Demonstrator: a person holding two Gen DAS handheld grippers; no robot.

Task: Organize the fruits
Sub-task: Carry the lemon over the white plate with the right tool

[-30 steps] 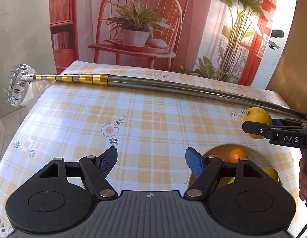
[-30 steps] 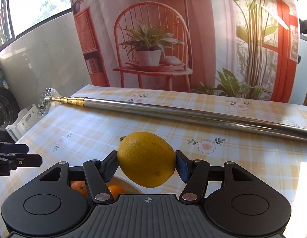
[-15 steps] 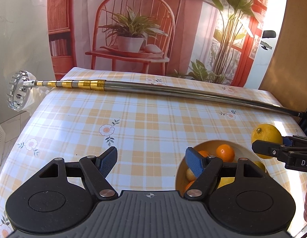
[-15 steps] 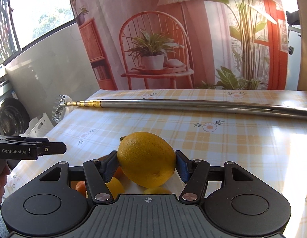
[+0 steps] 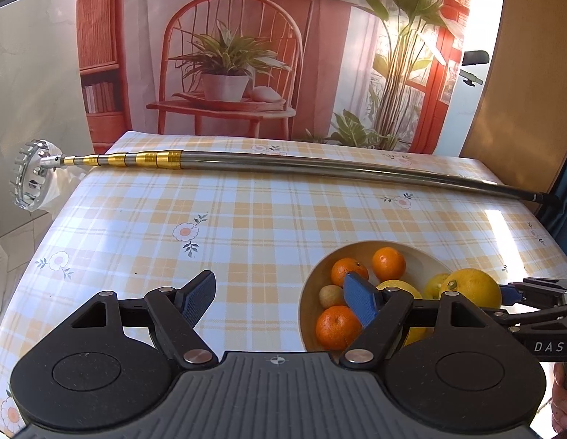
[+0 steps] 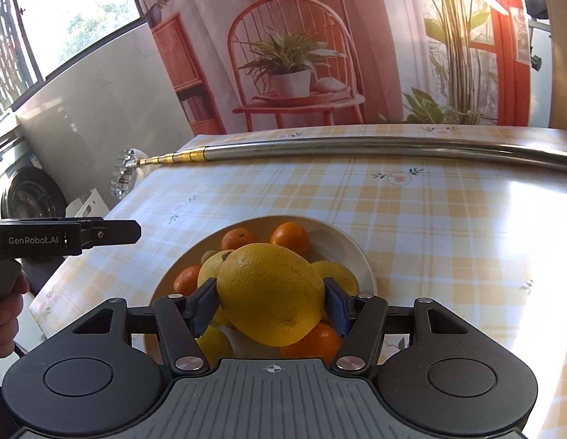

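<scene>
Right gripper (image 6: pixel 270 301) is clamped on a large yellow round citrus fruit (image 6: pixel 270 294), blue pads pressing it from both sides, fruit sitting in the lower centre of the right wrist view and held directly above the cream round ceramic bowl (image 6: pixel 351 252). In the left wrist view the same fruit (image 5: pixel 473 287) shows at the right edge, over the bowl's (image 5: pixel 360 250) right side, with the right gripper (image 5: pixel 503 294) coming in from the right (black body, "DAS" lettering). Bowl contents: small orange mandarins (image 5: pixel 336 327) at the left and back, a small tan-green round fruit (image 5: pixel 331 295) on the left, and yellow lemons (image 6: pixel 336 274) under and beside the held fruit; whether the held fruit touches the ones below cannot be told. Left gripper (image 5: pixel 279 300) is empty with its jaws spread wide, low over the yellow-and-white plaid floral tablecloth (image 5: pixel 246 219) at the lower centre of its frame, its right blue pad overlapping the bowl's left part in the picture. In the right wrist view it (image 6: pixel 135 230) pokes in from the left edge, well apart from the bowl rim, with a hand (image 6: pixel 5 314) on its grip at the lower left. A long silver telescopic pole with gold bands and a toothed metal ring head (image 5: pixel 320 168) lies across the far side of the table, head hanging past the left edge. Printed backdrop with a red chair and potted plant (image 5: pixel 228 73) fills the upper frame.
</scene>
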